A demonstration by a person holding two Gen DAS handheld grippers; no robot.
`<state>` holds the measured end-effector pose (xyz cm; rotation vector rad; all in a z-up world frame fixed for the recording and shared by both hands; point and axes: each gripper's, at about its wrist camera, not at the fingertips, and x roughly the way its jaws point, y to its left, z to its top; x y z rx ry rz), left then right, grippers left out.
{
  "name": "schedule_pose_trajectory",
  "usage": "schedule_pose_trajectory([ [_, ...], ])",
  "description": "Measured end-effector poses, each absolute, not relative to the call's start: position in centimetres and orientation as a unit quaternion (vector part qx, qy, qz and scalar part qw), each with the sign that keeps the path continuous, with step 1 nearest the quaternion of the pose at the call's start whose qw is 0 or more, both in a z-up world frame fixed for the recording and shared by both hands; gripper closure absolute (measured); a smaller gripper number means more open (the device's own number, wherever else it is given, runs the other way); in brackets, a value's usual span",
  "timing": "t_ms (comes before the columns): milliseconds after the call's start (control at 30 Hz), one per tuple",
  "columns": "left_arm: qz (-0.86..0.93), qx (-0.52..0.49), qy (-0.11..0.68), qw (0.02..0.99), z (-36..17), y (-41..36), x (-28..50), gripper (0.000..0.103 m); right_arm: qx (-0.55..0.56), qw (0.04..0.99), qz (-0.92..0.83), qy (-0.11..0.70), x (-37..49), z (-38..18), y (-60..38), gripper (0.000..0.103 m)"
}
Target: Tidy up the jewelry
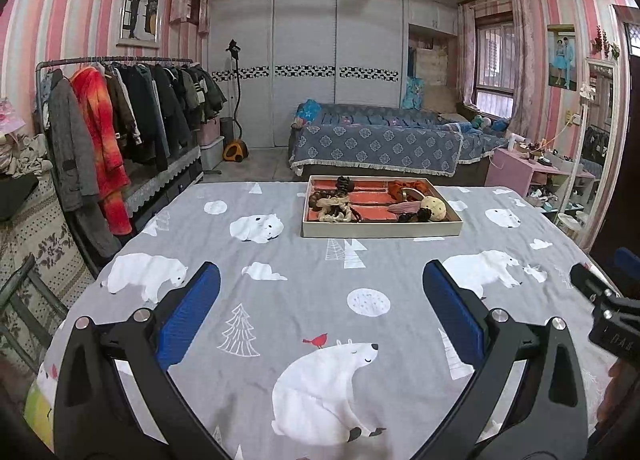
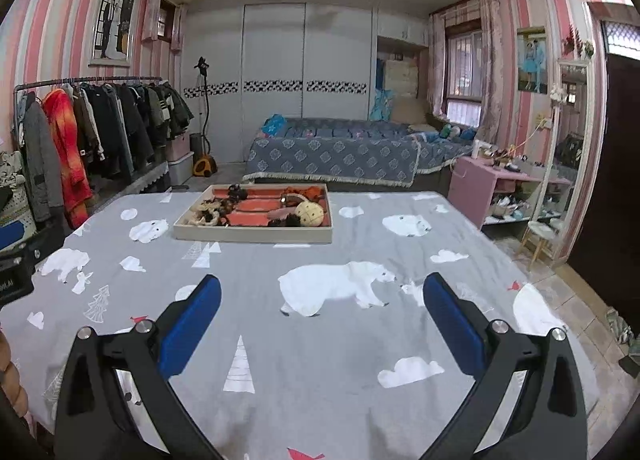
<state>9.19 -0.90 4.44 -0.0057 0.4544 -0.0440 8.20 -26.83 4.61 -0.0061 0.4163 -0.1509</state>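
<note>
Left gripper (image 1: pixel 321 280) and right gripper (image 2: pixel 322 292) — jaws wide, empty — faced the jewelry tray (image 1: pixel 380 228); no legible writing.

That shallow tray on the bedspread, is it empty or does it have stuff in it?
It has stuff in it: the tray holds hair ties and accessories scattered over its orange compartments.
</note>
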Motion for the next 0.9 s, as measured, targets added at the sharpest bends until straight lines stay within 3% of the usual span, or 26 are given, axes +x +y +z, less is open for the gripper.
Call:
schedule_pose_trajectory([
  [900,-0.023,0.006,0.199,0.98,4.68,-1.31,8.89,0.005,-0.014,0.977,-0.087,0.194,8.08,5.09,-26.36,0.004],
])
